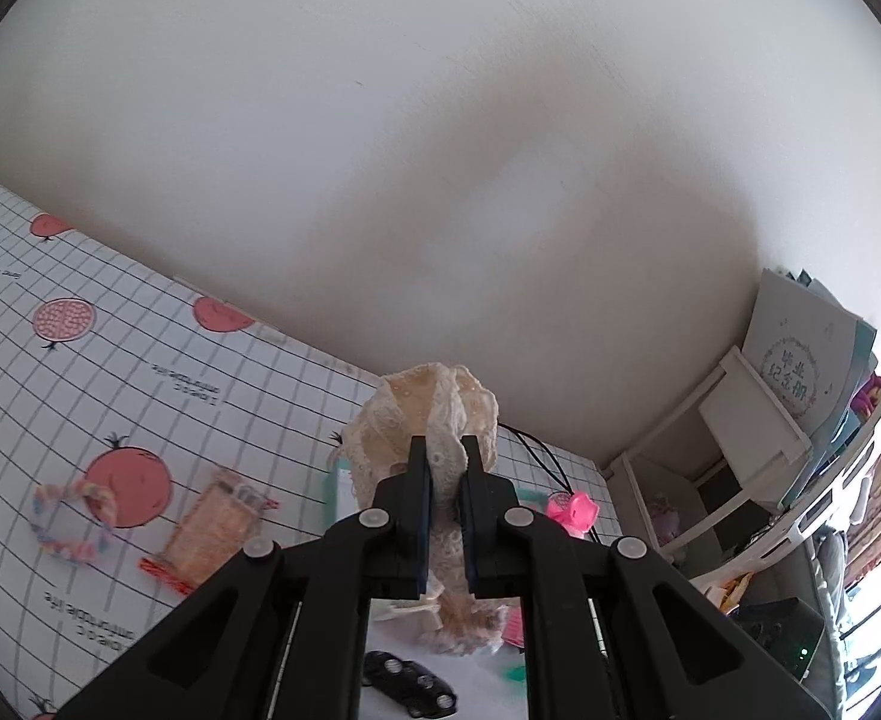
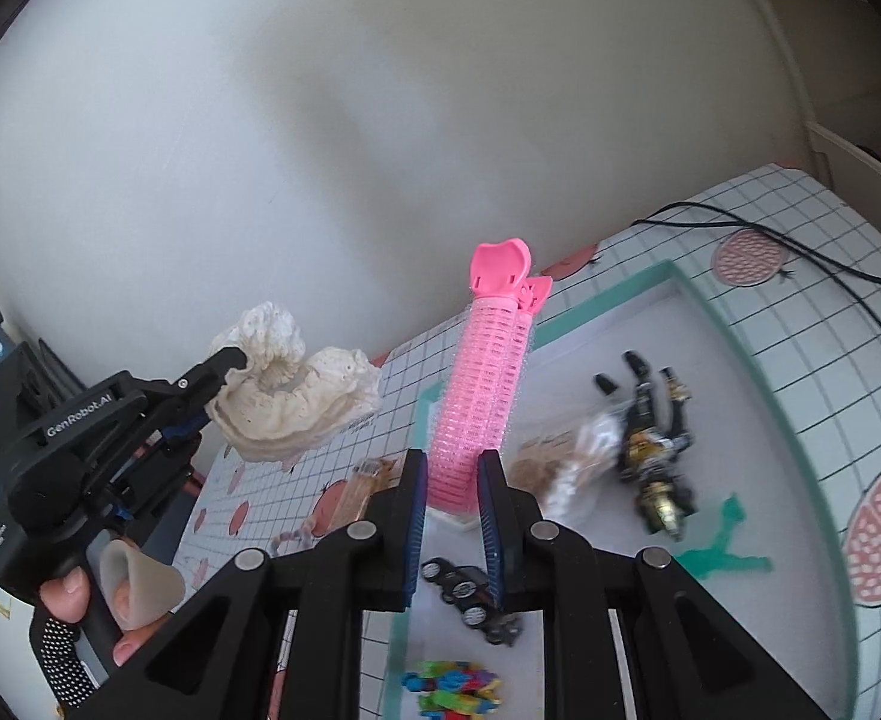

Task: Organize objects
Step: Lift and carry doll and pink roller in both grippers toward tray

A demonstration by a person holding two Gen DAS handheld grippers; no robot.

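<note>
Lace scrunchie (image 1: 434,414) is hanging pinched in your left gripper (image 1: 443,444), lifted off the table (image 1: 50,390); pink hair roller (image 2: 485,384) is riding upright, clamped in your right gripper (image 2: 451,462) over the teal-rimmed tray (image 2: 758,372). You're mid-carry with both. Next you're needing a drop spot for each, probably apart from the toy car (image 2: 470,594) and figure (image 2: 656,438)

tongs (image 2: 452,537): black, blue pads (image 2: 414,516) | silver screws | white "GenRobot.AI" lettering

A grid-patterned table (image 2: 800,324) carries a teal-rimmed tray (image 2: 758,360) and black cable (image 2: 830,267).
</note>
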